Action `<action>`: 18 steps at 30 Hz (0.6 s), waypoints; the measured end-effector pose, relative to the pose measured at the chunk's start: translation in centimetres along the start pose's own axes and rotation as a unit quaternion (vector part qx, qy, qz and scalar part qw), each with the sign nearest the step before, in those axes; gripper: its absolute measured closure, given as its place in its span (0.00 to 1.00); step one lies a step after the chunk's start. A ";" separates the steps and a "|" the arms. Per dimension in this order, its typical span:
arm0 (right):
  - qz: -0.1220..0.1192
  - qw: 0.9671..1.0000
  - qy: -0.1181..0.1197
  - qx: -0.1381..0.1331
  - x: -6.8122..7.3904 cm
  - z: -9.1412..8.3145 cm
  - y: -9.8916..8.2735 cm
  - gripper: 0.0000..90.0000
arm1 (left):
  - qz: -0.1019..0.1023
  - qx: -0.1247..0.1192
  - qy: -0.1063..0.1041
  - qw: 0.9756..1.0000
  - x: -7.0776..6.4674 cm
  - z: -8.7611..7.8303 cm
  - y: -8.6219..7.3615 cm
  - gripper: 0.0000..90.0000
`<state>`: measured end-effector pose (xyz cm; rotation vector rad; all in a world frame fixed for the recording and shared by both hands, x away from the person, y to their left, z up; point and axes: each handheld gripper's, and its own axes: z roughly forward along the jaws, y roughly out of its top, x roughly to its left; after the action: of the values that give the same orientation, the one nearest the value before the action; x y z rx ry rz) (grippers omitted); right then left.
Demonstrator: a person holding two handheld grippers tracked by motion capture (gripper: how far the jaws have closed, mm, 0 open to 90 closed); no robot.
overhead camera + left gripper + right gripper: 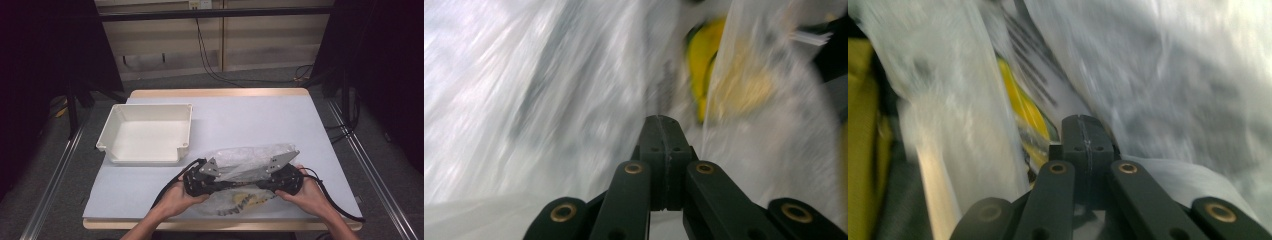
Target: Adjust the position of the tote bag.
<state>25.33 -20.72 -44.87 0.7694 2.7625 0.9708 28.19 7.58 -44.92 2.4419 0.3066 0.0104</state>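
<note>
Near tabletop [300, 130] edge: left tongs [216, 184] and right tongs [264, 183], jaws closed, facing each other, each nipping clear plastic bag [250, 160] with yellow contents, bag between hands. Farther left: white bin [112, 127], apart from bag.

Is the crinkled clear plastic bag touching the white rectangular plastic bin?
Apart. The high view shows bare table between the bag and the bin's near right corner.

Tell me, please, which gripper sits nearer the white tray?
The left gripper, at the clear plastic bag's left end just below the white tray; the right gripper is farther right.
</note>
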 end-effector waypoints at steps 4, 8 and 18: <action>0.002 0.999 -0.021 0.034 0.1 0.8 -0.7 1.00 | 0.007 0.011 0.013 1.000 -0.5 -0.4 -0.4 1.00; 0.003 0.998 -0.040 0.041 -0.4 0.5 -0.7 1.00 | -0.005 0.018 0.028 0.999 0.2 -0.6 -1.1 1.00; 0.025 0.993 -0.092 0.069 -1.1 -0.1 -1.8 1.00 | -0.014 0.036 0.048 0.998 1.3 -0.1 -2.1 1.00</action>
<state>25.51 -22.52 -45.99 0.9026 2.6813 0.6826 28.95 9.52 -46.26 2.5126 0.3902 0.1056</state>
